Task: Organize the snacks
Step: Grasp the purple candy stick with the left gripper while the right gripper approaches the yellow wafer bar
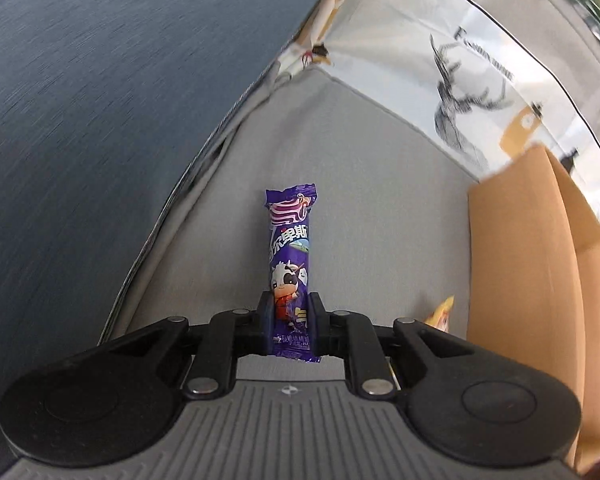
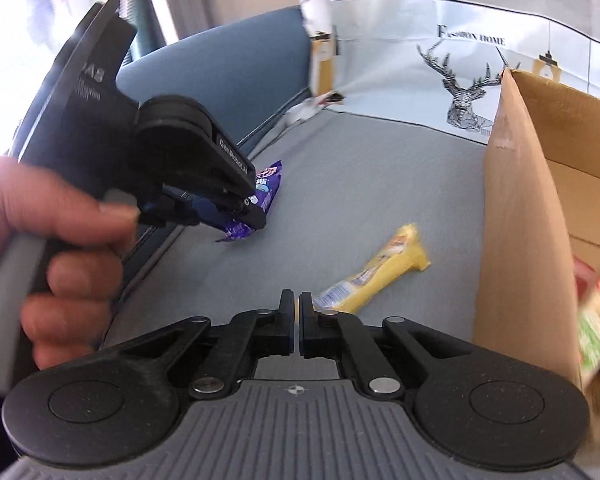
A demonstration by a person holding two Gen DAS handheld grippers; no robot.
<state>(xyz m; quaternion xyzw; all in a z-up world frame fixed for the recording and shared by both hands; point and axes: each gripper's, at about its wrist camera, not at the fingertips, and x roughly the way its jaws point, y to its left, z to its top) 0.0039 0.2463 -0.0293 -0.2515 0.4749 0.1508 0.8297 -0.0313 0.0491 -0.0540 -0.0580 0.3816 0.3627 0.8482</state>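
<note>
Left wrist view, item one: purple bar (image 1: 290,272), clamped by my left gripper (image 1: 291,320) near its lower end, its long axis running toward 12 o'clock over the grey cloth (image 1: 360,200). From the right wrist view the same bar (image 2: 266,190) hangs just above the cloth at 10 o'clock, the left gripper (image 2: 248,208) held by a hand (image 2: 56,240).

Handling note: I judge the step to be carrying this bar to the box (image 1: 516,280), which stands at 3 o'clock. I would keep the squeeze steady, lift enough to clear the cardboard wall, and let go only once the bar is over the opening; the grip sits low, so the free end may swing or sag.

Appearance: glossy purple wrapper, crimped ends, a cartoon cow and white lettering; slim, light, probably slippery.

Item two: yellow bar (image 2: 374,274), lying flat on the cloth at 1 o'clock of my right gripper (image 2: 296,308), whose jaws are together on nothing.

Item three: box (image 2: 516,220), open-topped, red and green packets (image 2: 596,304) inside.
</note>
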